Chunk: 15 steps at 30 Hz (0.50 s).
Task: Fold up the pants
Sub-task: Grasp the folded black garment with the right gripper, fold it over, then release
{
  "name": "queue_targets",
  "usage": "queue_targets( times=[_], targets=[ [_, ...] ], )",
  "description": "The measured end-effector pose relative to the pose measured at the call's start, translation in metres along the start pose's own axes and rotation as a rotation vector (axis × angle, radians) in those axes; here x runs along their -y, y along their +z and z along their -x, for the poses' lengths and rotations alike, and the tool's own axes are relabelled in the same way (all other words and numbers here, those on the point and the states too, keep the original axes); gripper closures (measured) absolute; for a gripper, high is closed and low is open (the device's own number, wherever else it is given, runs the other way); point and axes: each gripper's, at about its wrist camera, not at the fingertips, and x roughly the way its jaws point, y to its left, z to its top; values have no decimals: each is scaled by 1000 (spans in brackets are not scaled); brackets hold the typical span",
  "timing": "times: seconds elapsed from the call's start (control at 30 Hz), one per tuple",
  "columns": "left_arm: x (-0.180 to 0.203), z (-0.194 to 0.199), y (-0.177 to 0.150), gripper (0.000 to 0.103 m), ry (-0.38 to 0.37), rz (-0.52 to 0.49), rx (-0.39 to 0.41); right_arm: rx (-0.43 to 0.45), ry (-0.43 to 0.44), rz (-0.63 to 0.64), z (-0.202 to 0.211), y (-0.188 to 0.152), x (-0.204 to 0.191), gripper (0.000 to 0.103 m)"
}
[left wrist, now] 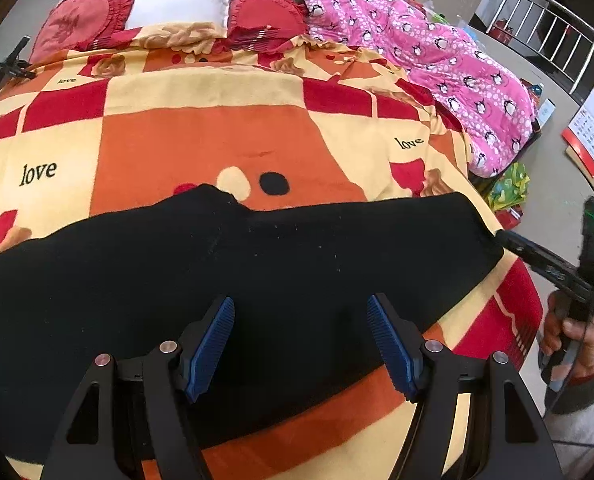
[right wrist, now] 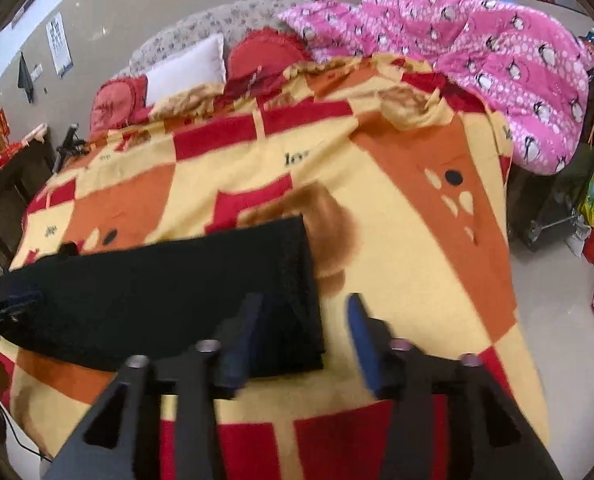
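Note:
Black pants [left wrist: 257, 264] lie flat across the near part of a bed, folded lengthwise, one end at the right. My left gripper [left wrist: 301, 344] is open above their near edge, its blue pads [left wrist: 211, 346] apart and empty. In the right wrist view the pants [right wrist: 157, 292] stretch leftward from a squared end. My right gripper [right wrist: 303, 340] is open over that end's near corner; its left finger is over the cloth, its right over the blanket. The right gripper also shows in the left wrist view [left wrist: 537, 260], at the pants' right end.
The bed has an orange, red and cream blanket [left wrist: 217, 128] printed "love". A pink penguin quilt [left wrist: 437, 68] is heaped at the back right, with red and white pillows [left wrist: 181, 0] at the head. Floor with bags and a metal rail [left wrist: 557, 28] lies to the right.

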Motion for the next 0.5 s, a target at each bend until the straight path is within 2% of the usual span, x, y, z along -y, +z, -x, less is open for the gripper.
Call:
queue_targets(
  times=[0.03,0.17,0.27,0.4,0.5],
  targets=[
    [2,1,0,34,7,-1,5,17,16,-8,5,1,0,41],
    [7,2,-3,34,44,-20,18,51,122,-49,13,3,-7,36],
    [11,1,-7,34,58,-29,13,33,156,-32,8,1,-20,30],
    [12,-2,-9,34,71,-22,6,-5,198,7,-5,-5,-39,30],
    [12,-2,-9,34,81,-24,6,-41,218,26,-18,-9,-46,25]
  ],
)
